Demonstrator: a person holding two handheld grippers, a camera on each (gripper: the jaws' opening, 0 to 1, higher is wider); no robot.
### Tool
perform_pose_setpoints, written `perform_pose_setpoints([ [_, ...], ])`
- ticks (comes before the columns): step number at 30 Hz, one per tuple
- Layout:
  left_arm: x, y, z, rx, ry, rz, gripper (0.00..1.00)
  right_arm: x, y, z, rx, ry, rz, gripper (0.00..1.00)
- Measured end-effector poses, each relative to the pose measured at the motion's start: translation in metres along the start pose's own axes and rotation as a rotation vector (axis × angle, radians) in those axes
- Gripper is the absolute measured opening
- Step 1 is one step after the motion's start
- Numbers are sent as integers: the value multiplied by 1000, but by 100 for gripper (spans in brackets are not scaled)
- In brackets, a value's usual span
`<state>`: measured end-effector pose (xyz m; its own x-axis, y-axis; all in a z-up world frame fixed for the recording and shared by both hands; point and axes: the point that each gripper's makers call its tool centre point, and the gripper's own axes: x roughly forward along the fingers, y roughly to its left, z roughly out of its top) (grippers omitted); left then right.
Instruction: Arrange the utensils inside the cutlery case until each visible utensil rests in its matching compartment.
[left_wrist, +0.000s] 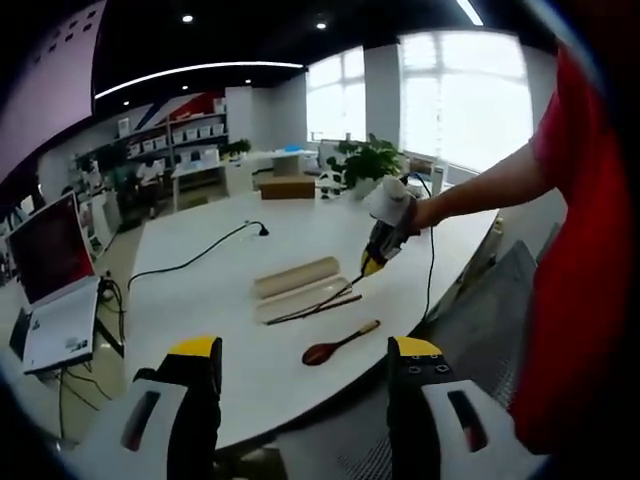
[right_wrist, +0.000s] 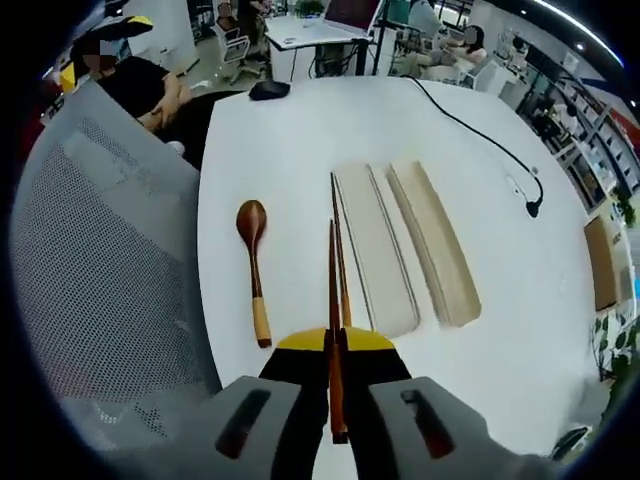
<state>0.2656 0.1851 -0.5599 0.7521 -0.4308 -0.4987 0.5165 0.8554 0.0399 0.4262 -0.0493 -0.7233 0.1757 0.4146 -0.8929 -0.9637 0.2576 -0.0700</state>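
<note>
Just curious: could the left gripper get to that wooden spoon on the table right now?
Probably yes: the left gripper is open, holds nothing, and the wooden spoon lies uncovered on the white table ahead of it.

The chopsticks (right_wrist: 334, 300) look like dark reddish-brown wood with a smooth, slightly glossy finish. The spoon (right_wrist: 254, 262) is wooden too: a dark, polished bowl and a handle that turns to paler, honey-coloured wood at its end. The cutlery case (right_wrist: 378, 248) has a pale beige, matt surface that looks like smooth plastic, and its lid (right_wrist: 435, 243) is a shade darker and tan, with a faint grain-like texture. The table (right_wrist: 300, 130) top is white, smooth and faintly shiny. The chair back (right_wrist: 100, 270) is grey woven mesh cloth. The right gripper (right_wrist: 335, 345) has matt grey plastic bodies with glossy yellow tips.
</note>
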Motion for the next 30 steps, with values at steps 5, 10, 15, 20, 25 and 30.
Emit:
perform_pose_setpoints([
  [5,1,-4,0,6,5,-6,69,12,-12,0,-115,59,-2,0],
  [10,0,-4,0,7,10,-1,69,24,-23,2,-210,113,-2,0],
  [15,-6,-2,-5,8,25,15,69,42,-28,5,-195,112,23,0],
  [20,-11,5,-6,-6,24,46,69,48,-32,-1,16,34,13,0],
  [25,-5,2,-13,-16,45,37,69,47,-11,-13,43,8,57,0],
  [30,4,-4,-11,-2,49,12,68,45,3,-20,71,17,80,0],
])
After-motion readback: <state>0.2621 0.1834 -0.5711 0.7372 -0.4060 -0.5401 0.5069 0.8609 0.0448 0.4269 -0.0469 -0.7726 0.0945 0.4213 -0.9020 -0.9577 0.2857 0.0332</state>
